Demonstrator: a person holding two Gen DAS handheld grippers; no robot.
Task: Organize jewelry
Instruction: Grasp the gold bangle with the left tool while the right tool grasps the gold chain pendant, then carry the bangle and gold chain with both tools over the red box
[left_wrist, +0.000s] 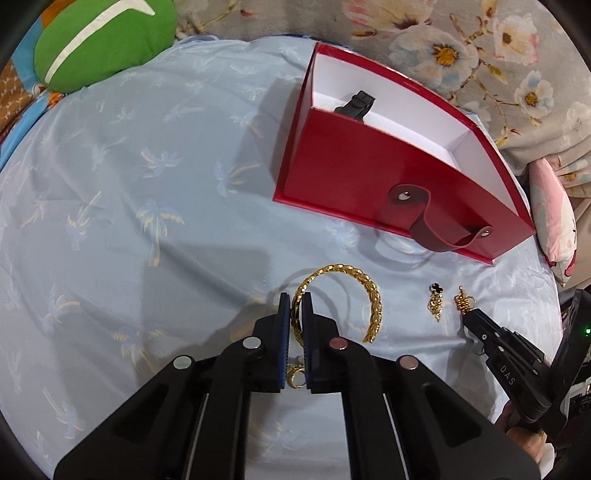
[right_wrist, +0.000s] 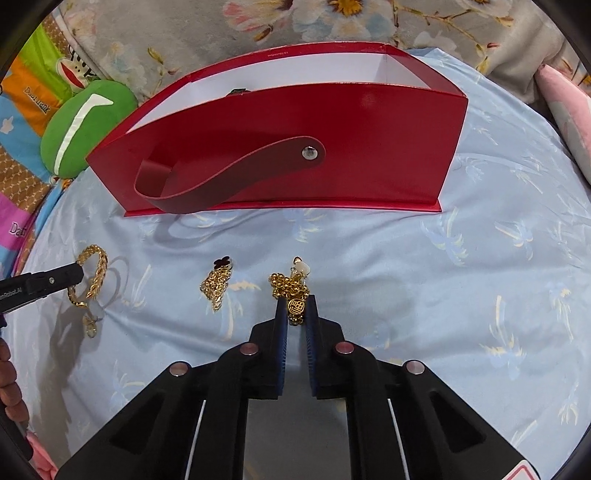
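On the blue palm-print sheet, a red box stands open with a dark item inside it. Just in front of the box lies the jewelry. The left gripper is closed on one end of the gold bangle, and a small gold ring lies under its fingers. The right gripper pinches a gold beaded charm at its pendant. Between bangle and charm lies a gold chain with a dark clover. A green cushion sits beyond the sheet's far left edge.
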